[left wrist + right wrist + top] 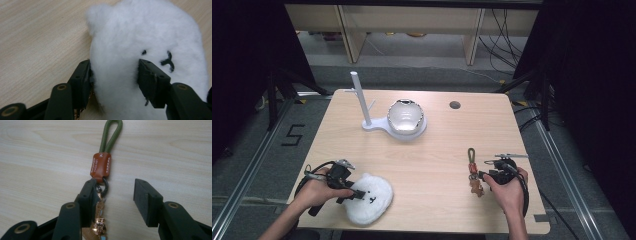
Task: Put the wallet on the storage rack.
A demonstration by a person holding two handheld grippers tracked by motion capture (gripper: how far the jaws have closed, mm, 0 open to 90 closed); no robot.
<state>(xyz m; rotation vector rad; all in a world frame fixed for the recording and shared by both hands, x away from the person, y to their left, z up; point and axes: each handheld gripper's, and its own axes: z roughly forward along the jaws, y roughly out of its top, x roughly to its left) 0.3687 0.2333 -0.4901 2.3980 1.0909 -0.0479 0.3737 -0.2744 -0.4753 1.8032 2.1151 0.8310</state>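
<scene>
Gripping the white plush bear (368,198) near the tabletop's (432,155) front left corner, the left hand-held gripper (353,192) has its jaws sunk into the fur on either side of the toy, as the left gripper view shows, with the bear's (150,50) stitched face just past the right pad; the jaws look clamped on it. Across the tabletop, well right of the bear, the keychain (474,172) lies with its long axis running away from the person, green cord loop at the far end and charms at the near end. The right hand-held gripper (484,175) sits just beside it on the right. In the right gripper view its jaws stand apart: the keychain's (101,166) ring and gold charm lie against the left pad, off-centre, and bare wood fills the gap. Centring on the ring looks like the deciding adjustment.
</scene>
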